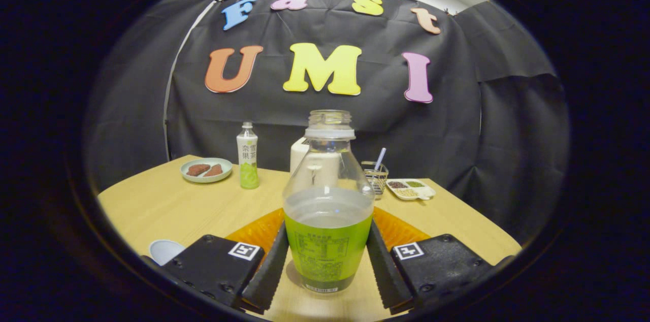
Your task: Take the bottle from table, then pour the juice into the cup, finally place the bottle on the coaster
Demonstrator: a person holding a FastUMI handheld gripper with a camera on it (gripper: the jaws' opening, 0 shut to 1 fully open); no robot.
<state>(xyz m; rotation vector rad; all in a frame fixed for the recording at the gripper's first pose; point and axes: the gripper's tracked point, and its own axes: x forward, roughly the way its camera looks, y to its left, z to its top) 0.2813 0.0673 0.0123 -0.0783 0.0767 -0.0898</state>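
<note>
**Between the fingers: bottle standing upright, cap off**

Between the tool's (327,261) two fingers, the bottle (327,210) is standing upright on the surface (167,205), its long axis vertical and its open neck pointing up. Both fingers are lying against its labelled sides, seemingly pinching it, though contact is hard to confirm. An orange coaster (259,230) is peeking out just behind the bottle, mostly hidden. A pale cup (163,250) is sitting left of the fingers, partly cut off. Beyond, a second bottle (247,157) and a plate (206,169) are standing well apart.
</note>
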